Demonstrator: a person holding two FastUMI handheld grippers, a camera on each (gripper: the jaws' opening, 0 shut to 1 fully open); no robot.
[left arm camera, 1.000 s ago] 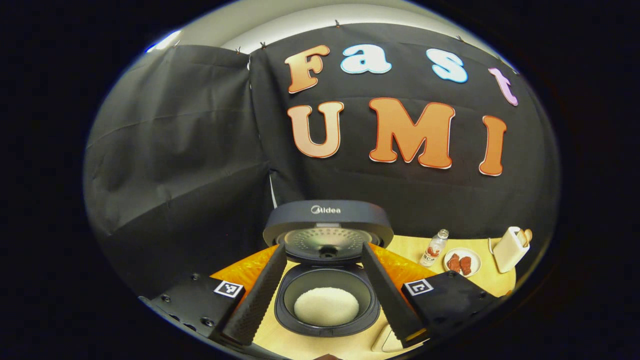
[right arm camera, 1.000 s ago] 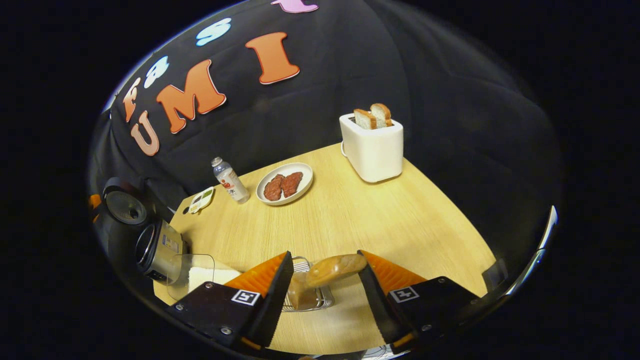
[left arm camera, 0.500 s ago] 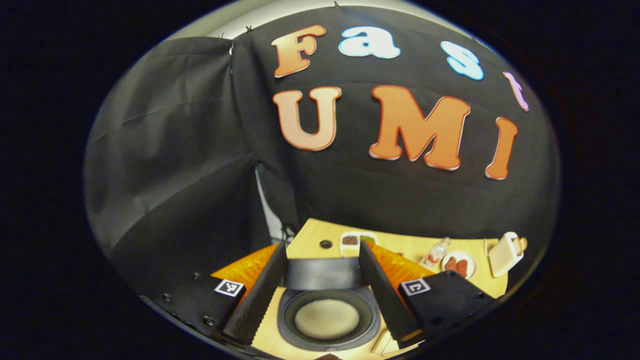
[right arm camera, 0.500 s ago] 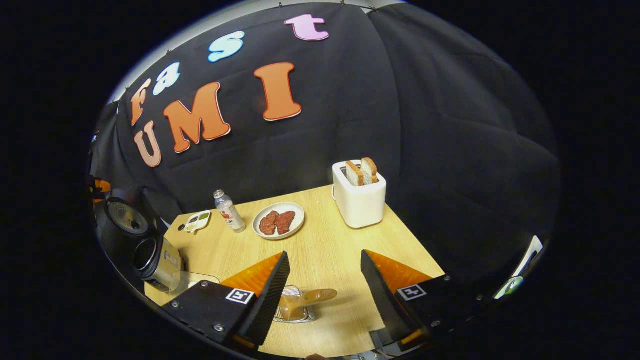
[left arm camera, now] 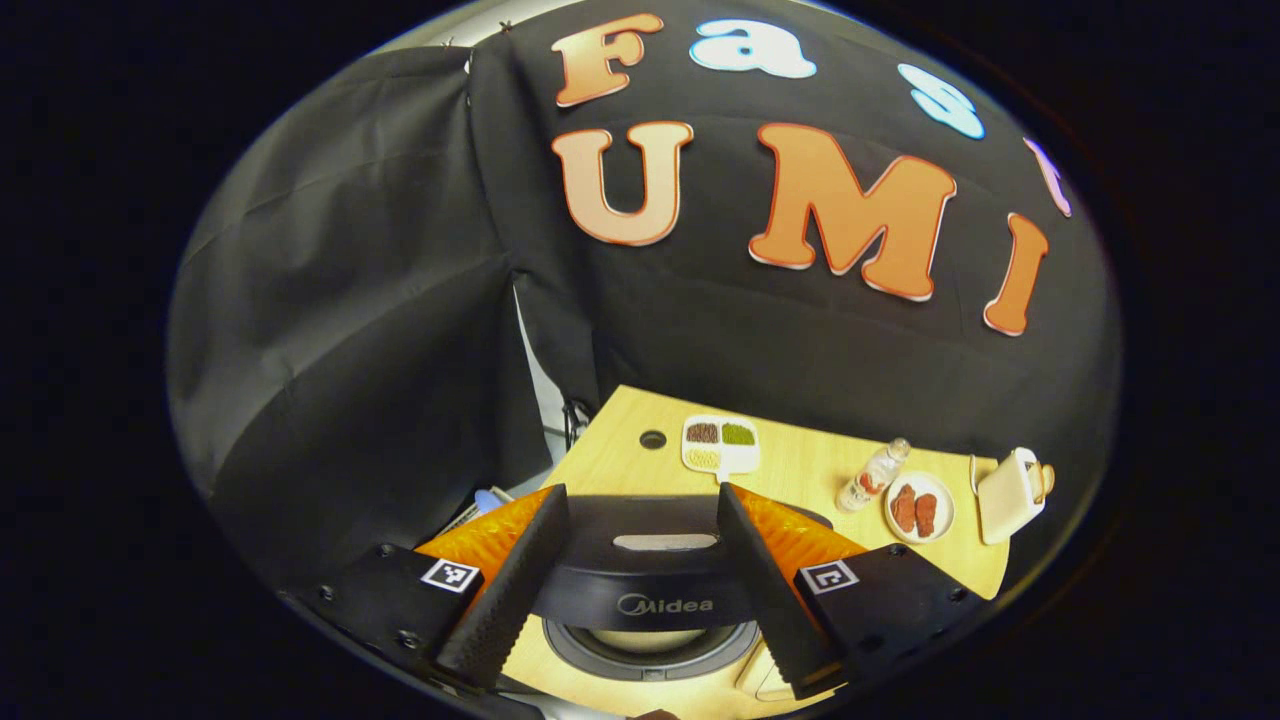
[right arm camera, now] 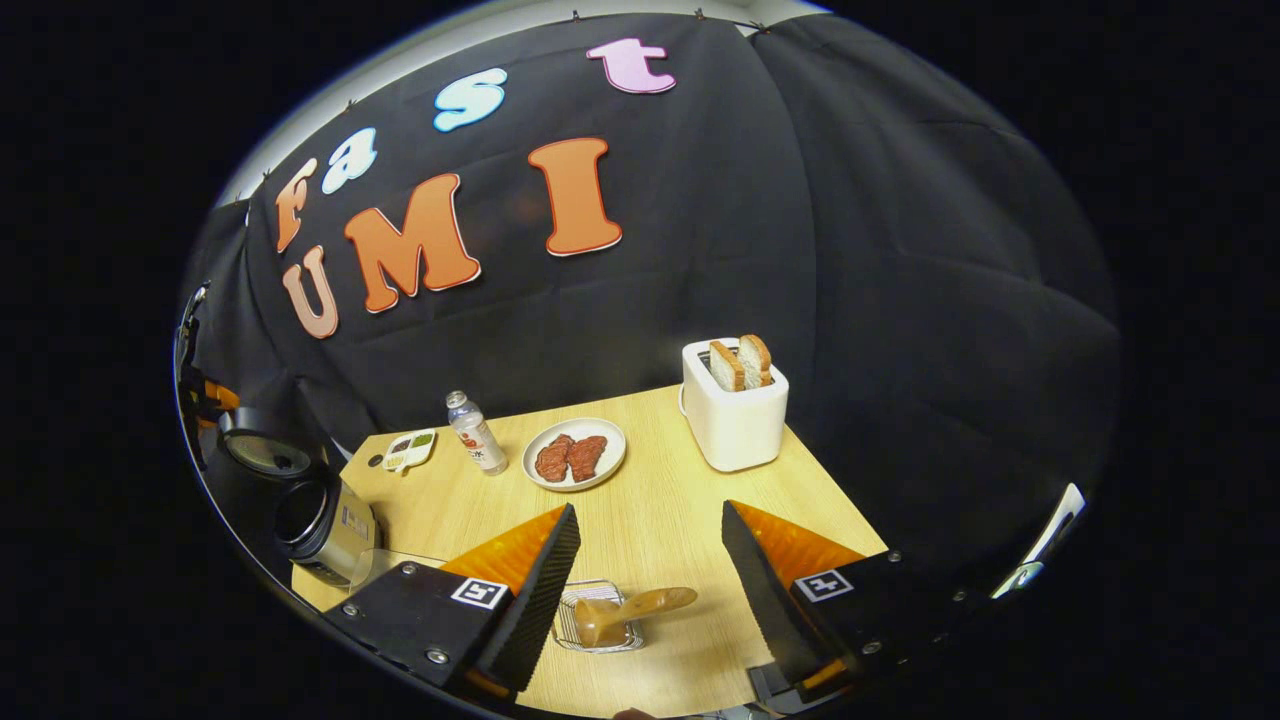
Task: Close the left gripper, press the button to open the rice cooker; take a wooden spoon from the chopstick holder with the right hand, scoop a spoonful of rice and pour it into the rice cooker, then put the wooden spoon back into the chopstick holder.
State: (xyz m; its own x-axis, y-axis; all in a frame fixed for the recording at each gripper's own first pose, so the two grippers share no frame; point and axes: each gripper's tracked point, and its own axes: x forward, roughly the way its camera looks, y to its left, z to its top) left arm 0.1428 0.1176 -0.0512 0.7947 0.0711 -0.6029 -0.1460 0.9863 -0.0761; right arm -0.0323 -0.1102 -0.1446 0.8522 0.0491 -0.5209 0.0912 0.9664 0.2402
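The dark rice cooker [left arm camera: 650,600] sits below my left gripper [left arm camera: 640,492], which stands open with a finger on each side of the lid. The lid [left arm camera: 665,545] is tilted down over the pot, and just the pot's front rim [left arm camera: 650,660] shows under it. In the right gripper view the cooker [right arm camera: 305,510] is at the far left with its lid [right arm camera: 262,455] still raised at an angle. The wooden spoon [right arm camera: 640,603] rests in the wire chopstick holder [right arm camera: 570,630]. My right gripper [right arm camera: 650,510] hangs open above it, holding nothing.
On the wooden table [right arm camera: 650,500] stand a white toaster [right arm camera: 735,420] with two bread slices, a plate of meat [right arm camera: 575,455], a small bottle [right arm camera: 475,430] and a sectioned dish [right arm camera: 410,450]. A clear rice container [right arm camera: 385,565] lies beside the cooker.
The cooker lid has swung from upright down over the pot, hiding the rice. My left gripper has risen over it. My right gripper has drawn up and back, leaving the spoon in the holder.
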